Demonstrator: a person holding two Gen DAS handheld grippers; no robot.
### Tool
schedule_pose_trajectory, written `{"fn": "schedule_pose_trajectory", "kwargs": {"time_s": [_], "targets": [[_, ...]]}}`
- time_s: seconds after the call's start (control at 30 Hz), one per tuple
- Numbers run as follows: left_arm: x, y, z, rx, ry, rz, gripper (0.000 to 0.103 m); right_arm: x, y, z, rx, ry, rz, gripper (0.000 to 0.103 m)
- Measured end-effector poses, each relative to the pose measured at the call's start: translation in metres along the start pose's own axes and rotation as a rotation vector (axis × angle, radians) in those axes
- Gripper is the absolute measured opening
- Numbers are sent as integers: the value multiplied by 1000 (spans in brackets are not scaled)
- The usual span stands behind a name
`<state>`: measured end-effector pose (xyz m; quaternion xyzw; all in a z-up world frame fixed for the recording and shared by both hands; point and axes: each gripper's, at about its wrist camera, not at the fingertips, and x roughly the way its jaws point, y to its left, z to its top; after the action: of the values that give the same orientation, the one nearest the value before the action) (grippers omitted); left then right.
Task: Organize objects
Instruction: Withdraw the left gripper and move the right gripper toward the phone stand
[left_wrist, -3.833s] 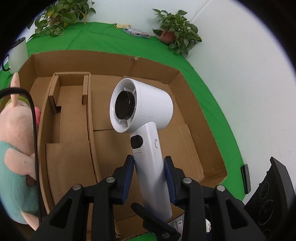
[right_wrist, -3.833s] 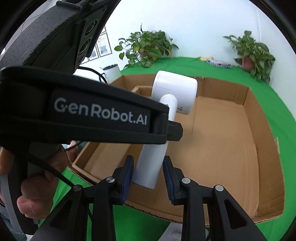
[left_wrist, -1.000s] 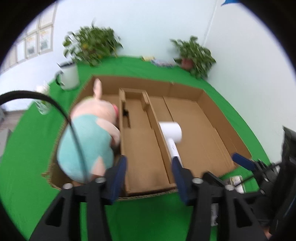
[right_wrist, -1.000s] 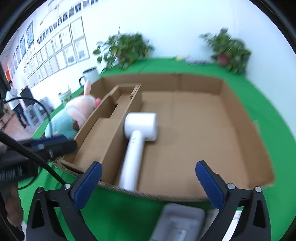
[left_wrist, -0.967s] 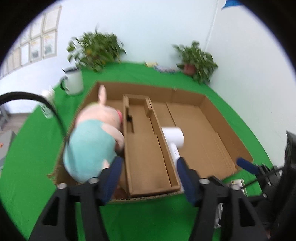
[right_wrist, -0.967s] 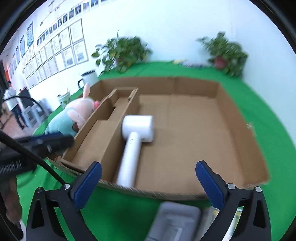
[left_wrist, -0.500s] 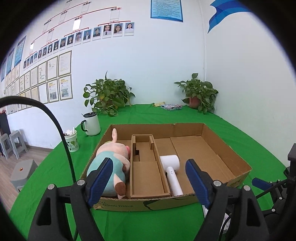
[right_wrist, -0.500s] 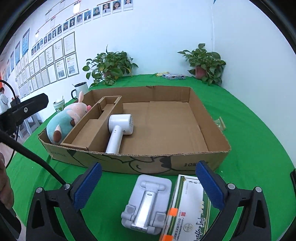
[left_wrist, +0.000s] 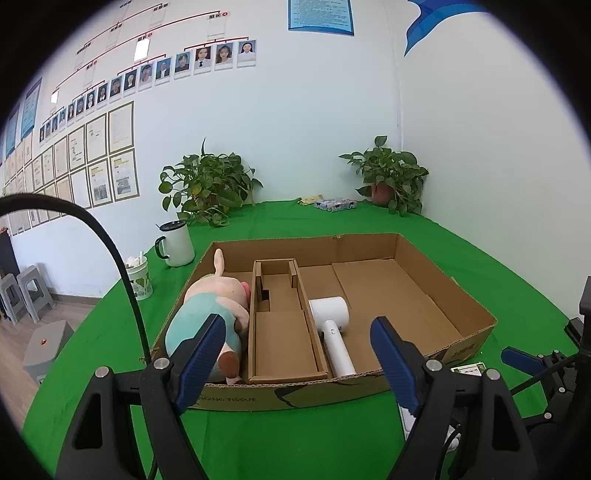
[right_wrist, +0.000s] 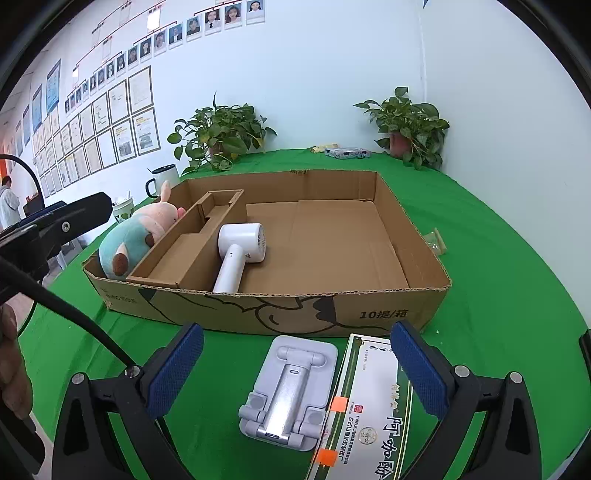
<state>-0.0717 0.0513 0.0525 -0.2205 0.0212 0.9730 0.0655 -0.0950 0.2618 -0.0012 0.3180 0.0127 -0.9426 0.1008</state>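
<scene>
A white hair dryer lies in the cardboard box, beside a cardboard insert. A plush pig lies in the box's left part. My left gripper is open and empty, held back in front of the box. My right gripper is open and empty above a white folded phone stand and a green-and-white carton on the green cloth in front of the box.
A white mug and a small cup stand left of the box. Two potted plants and a small patterned pack sit at the back. The table edge falls away on the left, with stools beyond.
Both grippers let go of the hair dryer, which now lies in the box. Both opened wide and drew back and up from the box.
</scene>
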Motion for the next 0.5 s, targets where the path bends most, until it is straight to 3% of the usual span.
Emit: {"fn": "schedule_pose_trajectory", "kwargs": {"time_s": [0.3, 0.4, 0.5], "targets": [[8, 1, -9, -12, 26, -37, 80, 9, -1, -6, 36, 42, 42, 102], [11, 10, -14, -25, 44, -20, 81, 10, 12, -17, 40, 67, 128, 102], [11, 28, -18, -67, 59, -1, 81, 6, 40, -31, -40, 79, 208, 102]]}}
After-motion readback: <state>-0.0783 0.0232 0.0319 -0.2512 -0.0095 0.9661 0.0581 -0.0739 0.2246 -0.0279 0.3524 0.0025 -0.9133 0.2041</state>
